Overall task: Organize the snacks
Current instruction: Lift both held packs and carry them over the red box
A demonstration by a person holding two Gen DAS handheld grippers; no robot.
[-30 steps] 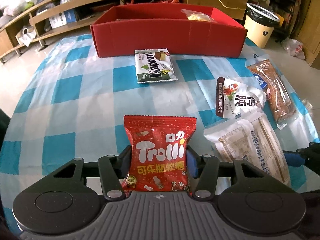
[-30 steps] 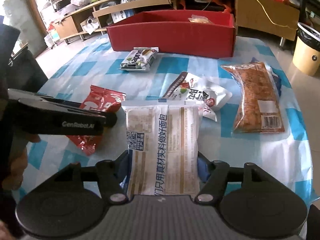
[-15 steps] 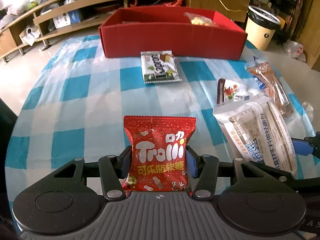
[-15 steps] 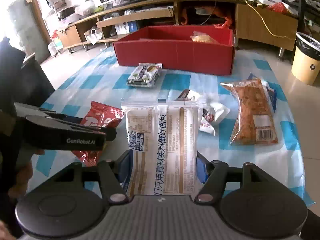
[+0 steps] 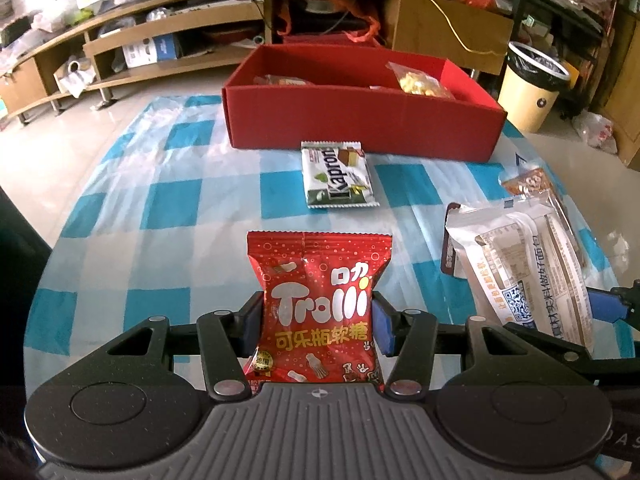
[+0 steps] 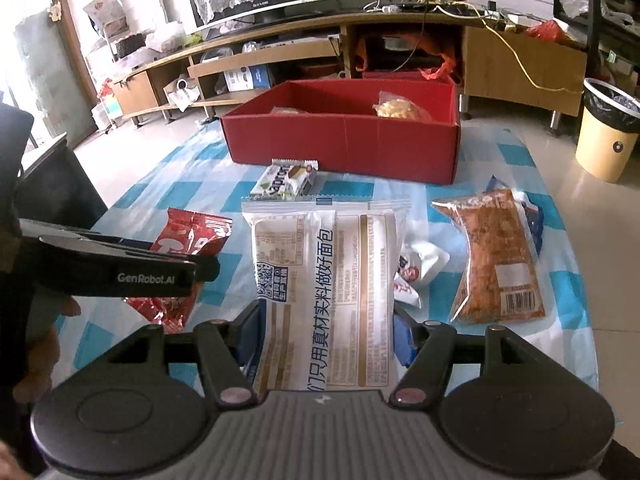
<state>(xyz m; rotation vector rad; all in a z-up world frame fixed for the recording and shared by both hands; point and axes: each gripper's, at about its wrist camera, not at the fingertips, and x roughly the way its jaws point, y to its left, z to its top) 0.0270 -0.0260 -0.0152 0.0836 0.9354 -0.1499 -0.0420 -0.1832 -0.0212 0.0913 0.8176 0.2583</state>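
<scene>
My left gripper (image 5: 318, 320) is shut on a red Trolli candy bag (image 5: 318, 304) and holds it above the checked tablecloth. My right gripper (image 6: 324, 328) is shut on a white bread packet (image 6: 326, 284), also held above the table. A red open box (image 5: 360, 120) stands at the far side, with a bag of yellow snacks (image 5: 420, 82) inside; it also shows in the right wrist view (image 6: 340, 136). The Trolli bag (image 6: 188, 240) and the left gripper body (image 6: 120, 268) show at the left of the right wrist view. The bread packet (image 5: 528, 268) shows at the right of the left wrist view.
A green-and-white Kapron wafer pack (image 5: 338, 178) lies in front of the box. A long brown snack bag (image 6: 496, 264) and a small white pouch (image 6: 416, 272) lie on the right. A yellow waste bin (image 6: 608, 132) stands on the floor at the right. Low wooden shelves run behind.
Both grippers have risen and moved toward the red box with their packets; the box interior now shows more from above.
</scene>
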